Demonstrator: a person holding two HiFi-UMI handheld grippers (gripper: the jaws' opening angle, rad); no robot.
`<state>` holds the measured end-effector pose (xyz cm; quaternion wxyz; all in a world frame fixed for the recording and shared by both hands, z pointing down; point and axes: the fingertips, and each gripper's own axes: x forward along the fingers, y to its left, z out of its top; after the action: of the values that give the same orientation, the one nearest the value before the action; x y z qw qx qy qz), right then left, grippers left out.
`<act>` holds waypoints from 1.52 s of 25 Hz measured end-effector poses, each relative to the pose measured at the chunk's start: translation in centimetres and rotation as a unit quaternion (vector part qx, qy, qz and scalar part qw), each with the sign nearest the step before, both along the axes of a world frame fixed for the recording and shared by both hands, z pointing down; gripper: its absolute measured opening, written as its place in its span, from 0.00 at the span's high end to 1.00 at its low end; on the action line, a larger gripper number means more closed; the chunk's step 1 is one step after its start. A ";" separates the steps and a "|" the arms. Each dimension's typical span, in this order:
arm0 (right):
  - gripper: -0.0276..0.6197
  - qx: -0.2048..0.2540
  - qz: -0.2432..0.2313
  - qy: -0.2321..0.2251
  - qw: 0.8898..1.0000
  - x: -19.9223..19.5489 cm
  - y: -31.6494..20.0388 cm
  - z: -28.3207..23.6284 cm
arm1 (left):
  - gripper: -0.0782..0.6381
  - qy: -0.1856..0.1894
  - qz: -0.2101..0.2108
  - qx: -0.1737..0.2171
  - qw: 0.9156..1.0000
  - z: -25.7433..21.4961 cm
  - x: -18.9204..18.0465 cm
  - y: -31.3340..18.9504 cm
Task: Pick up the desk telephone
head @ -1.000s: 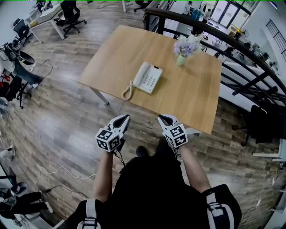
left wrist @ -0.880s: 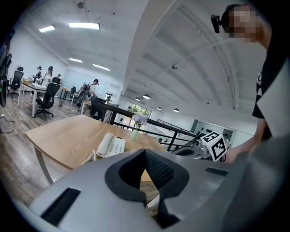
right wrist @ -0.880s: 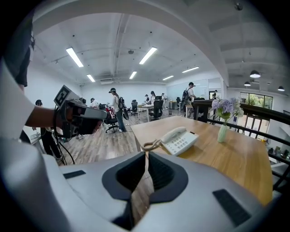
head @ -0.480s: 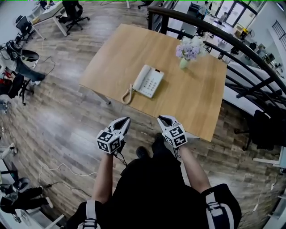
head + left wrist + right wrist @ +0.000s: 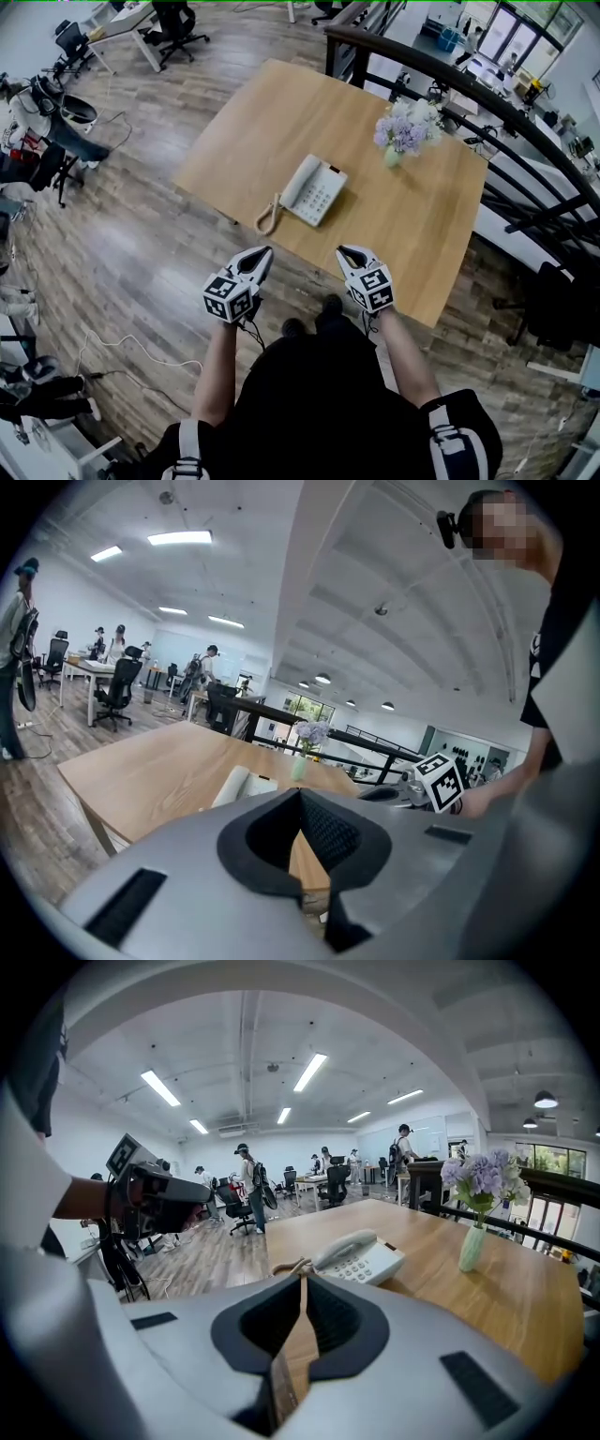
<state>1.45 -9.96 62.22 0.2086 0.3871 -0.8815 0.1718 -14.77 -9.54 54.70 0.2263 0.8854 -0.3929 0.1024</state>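
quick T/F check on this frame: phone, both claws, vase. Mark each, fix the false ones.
1. The desk telephone lies on the wooden table, with its handset on the cradle. True.
2. The left claw is shut on the handset. False: it is shut on nothing and is well short of the desk telephone.
3. The right claw is shut and empty. True.
4. The vase of flowers stands nearer the claws than the desk telephone does. False: it stands beyond the desk telephone, farther up the wooden table in the head view.
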 end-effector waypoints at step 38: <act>0.91 -0.018 0.020 0.019 0.999 5.9 -7.7 2.1 | 0.86 0.005 -0.024 0.000 1.000 0.9 2.2 -10.1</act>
<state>7.33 -17.67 64.32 0.2288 0.4043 -0.8661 0.1843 -12.55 -19.66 55.60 0.2309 0.8762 -0.4129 0.0923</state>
